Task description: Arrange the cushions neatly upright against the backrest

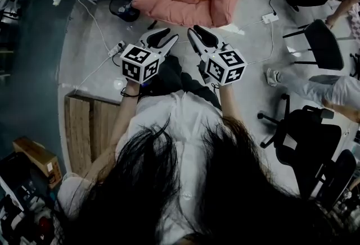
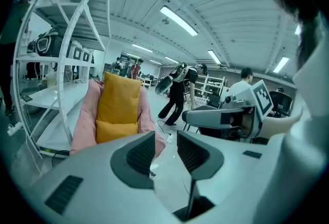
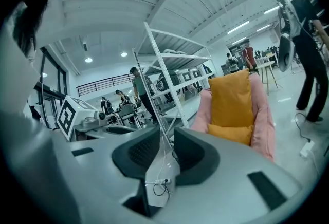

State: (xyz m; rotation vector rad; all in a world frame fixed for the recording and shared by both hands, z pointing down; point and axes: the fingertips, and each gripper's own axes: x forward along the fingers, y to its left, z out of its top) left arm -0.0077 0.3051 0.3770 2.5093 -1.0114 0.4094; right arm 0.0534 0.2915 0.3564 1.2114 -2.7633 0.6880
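A pink armchair (image 1: 191, 5) stands on the floor ahead of me. A tall orange cushion (image 2: 119, 97) leans upright against its backrest. A smaller orange cushion (image 2: 115, 129) lies across the seat in front of it. The right gripper view shows the same tall cushion (image 3: 232, 98) and small cushion (image 3: 230, 133). My left gripper (image 1: 160, 31) hovers short of the chair's front edge, open with nothing between its jaws (image 2: 165, 141). Beside it my right gripper (image 1: 195, 30) hangs at the same height, its jaws only narrowly apart and empty (image 3: 165, 146).
A power strip with cables (image 1: 116, 47) lies on the floor left of the chair, a white adapter (image 1: 270, 17) to its right. Black office chairs (image 1: 306, 143) and a seated person's legs (image 1: 315, 89) fill the right side. A wooden pallet (image 1: 90, 126) and white shelving (image 2: 61, 63) stand to the left.
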